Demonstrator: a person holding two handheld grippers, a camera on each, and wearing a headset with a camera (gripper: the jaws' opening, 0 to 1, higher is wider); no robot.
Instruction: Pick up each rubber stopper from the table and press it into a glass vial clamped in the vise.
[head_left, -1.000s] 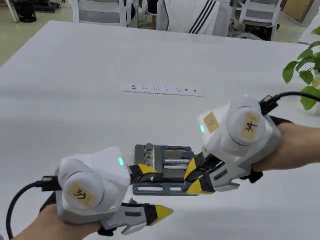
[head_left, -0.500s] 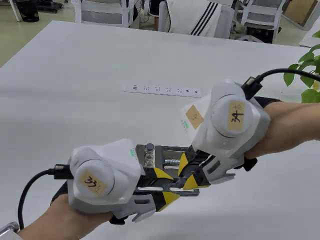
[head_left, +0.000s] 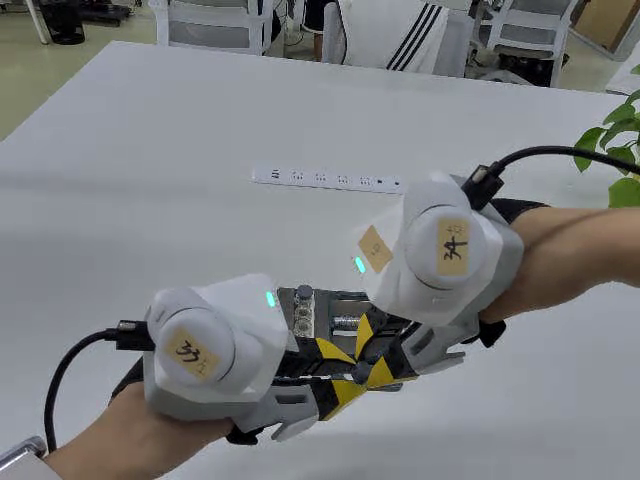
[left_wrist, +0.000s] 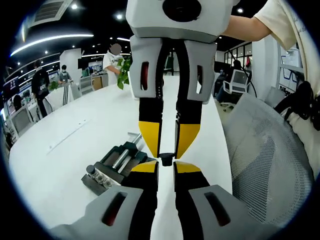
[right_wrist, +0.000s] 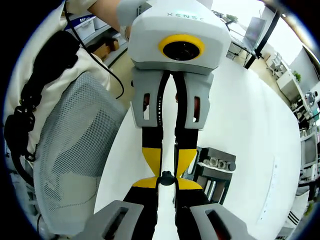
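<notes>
Head view puts my left gripper (head_left: 340, 372) and my right gripper (head_left: 372, 355) nose to nose just in front of the vise (head_left: 345, 303), above the white surface (head_left: 150, 200). Where the two sets of tips meet sits one small dark rubber stopper (left_wrist: 166, 159), lifted clear of the surface and held beside the vise, not over it.

Both pairs of jaws are drawn in narrow, to about the stopper's width, and both seem to touch it. Which pair truly carries it I cannot tell. I judge this to be a pass from one gripper to the other, so that I end up gripping the stopper by the end that leaves its plug free for a vial. Doing it close to the vise keeps the trip afterwards short.

The vise holds its row of glass vials (left_wrist: 102, 176) upright at the end away from its screw. At the outer end of that row stands a capped vial (head_left: 304, 293) with a dark top, so I take one as done. Its neighbours look open, though they are small in view.

A second ago my left gripper hung low and well apart from the vise, its tips nowhere near the right's, which was already at the vise. Half a second ago the two were closing in. Now the tips meet. The vise sits as before relative to the power strip (head_left: 325, 180) beyond it, so the slight slide of the picture is my head moving.
</notes>
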